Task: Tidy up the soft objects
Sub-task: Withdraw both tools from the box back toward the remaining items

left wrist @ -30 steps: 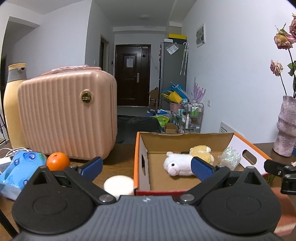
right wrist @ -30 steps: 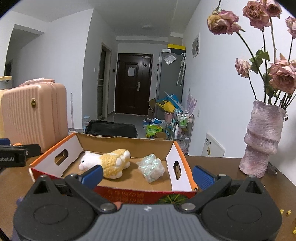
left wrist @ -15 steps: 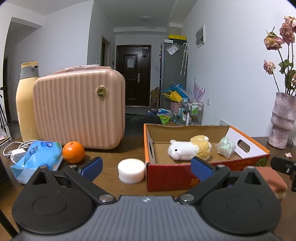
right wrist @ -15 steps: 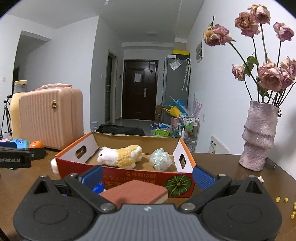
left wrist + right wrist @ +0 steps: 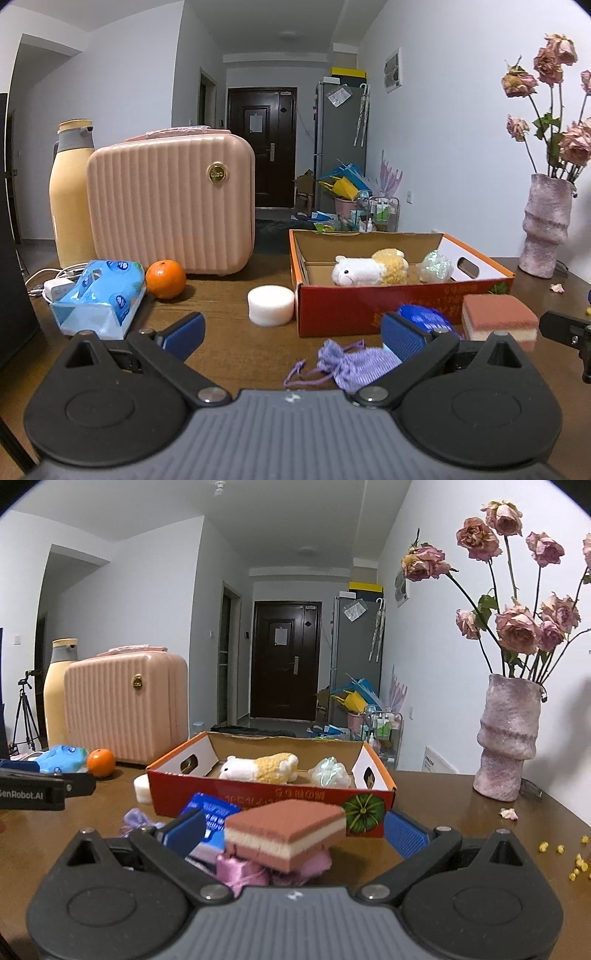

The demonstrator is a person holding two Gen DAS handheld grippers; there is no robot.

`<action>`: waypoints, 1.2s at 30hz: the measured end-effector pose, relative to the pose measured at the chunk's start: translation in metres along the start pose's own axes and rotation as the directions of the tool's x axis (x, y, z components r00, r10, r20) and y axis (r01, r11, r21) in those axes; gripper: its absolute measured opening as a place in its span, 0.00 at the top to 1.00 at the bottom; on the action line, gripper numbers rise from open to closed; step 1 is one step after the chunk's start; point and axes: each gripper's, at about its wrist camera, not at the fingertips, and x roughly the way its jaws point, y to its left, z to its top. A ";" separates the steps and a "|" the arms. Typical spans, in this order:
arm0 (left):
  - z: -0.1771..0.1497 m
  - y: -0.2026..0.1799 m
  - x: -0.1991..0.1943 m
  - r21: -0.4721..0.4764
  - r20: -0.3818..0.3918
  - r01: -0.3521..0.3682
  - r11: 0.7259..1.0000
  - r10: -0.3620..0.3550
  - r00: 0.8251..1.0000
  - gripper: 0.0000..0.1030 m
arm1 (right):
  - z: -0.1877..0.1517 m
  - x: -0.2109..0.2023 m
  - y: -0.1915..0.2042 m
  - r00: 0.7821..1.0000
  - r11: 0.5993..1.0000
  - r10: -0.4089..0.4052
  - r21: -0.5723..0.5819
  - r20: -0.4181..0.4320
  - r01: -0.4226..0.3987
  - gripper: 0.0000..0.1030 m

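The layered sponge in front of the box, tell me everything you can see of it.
The sponge is a rectangular block: brownish-red scouring layers above and below, pale cream foam between. It lies flat but slightly raised, resting on pink fabric, before the red cardboard box. It sits between the open fingers of the right gripper, ungripped.

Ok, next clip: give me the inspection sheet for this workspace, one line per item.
Surface: brown wooden table, yellow crumbs at its right edge in the right wrist view.
Job's things: cardboard box holds plush sheep and crumpled wrap; sponge, purple pouch, blue pack and white foam disc lie outside, in front of or beside it.
Clutter: tissue pack, orange, pink case, flask, vase of dried roses.
Grippers: left gripper open, empty; right gripper open, sponge between its fingers.
Cables: white charger and cord at far left.
Surroundings: hallway, dark door, fridge, floor clutter.
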 end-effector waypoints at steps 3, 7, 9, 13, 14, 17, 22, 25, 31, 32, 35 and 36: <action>-0.005 -0.001 -0.011 0.006 0.000 0.006 1.000 -0.006 1.000 0.00 | -0.007 -0.012 0.002 1.000 1.000 0.002 0.001 -0.001 -0.002 0.00; -0.011 -0.001 -0.026 0.013 -0.002 0.020 1.000 -0.020 1.000 0.00 | -0.017 -0.027 0.004 1.000 1.000 0.002 0.009 -0.010 -0.002 0.00; -0.014 -0.002 -0.035 0.015 -0.001 0.029 0.999 -0.029 1.000 0.00 | -0.023 -0.034 0.004 1.000 1.000 0.001 0.014 -0.020 -0.001 0.00; -0.022 -0.004 -0.050 0.025 -0.006 0.045 0.999 -0.044 0.999 0.00 | -0.034 -0.048 0.005 0.999 1.000 -0.016 0.012 -0.034 0.016 0.00; -0.024 -0.004 -0.053 0.027 -0.010 0.050 0.998 -0.050 0.999 0.00 | -0.037 -0.052 0.005 0.999 1.000 -0.020 0.012 -0.035 0.020 0.00; -0.031 -0.006 -0.064 0.036 -0.022 0.066 0.997 -0.065 0.998 0.00 | -0.044 -0.063 0.005 0.999 1.000 -0.025 0.017 -0.042 0.025 0.00; -0.040 -0.008 -0.080 0.040 -0.043 0.082 0.996 -0.081 0.996 0.00 | -0.055 -0.078 0.004 0.998 1.000 -0.019 0.023 -0.059 0.020 0.00; -0.047 -0.009 -0.087 0.041 -0.061 0.088 0.995 -0.085 0.994 0.00 | -0.060 -0.085 0.005 0.998 1.000 -0.017 0.017 -0.065 0.018 0.00; -0.061 -0.017 -0.098 0.070 -0.113 0.108 0.992 -0.100 0.989 0.00 | -0.066 -0.095 0.006 0.997 1.000 -0.022 0.018 -0.069 0.023 0.00; -0.064 -0.018 -0.099 0.077 -0.121 0.113 0.991 -0.103 0.987 0.00 | -0.067 -0.096 0.006 0.997 0.999 -0.023 0.023 -0.069 0.025 0.00; -0.070 -0.023 -0.102 0.097 -0.144 0.130 0.987 -0.115 0.983 0.00 | -0.067 -0.095 0.002 0.997 0.999 -0.028 0.039 -0.070 0.031 0.00; -0.071 -0.025 -0.102 0.103 -0.148 0.132 0.986 -0.116 0.982 0.00 | -0.067 -0.095 0.002 0.997 0.999 -0.027 0.043 -0.072 0.030 0.00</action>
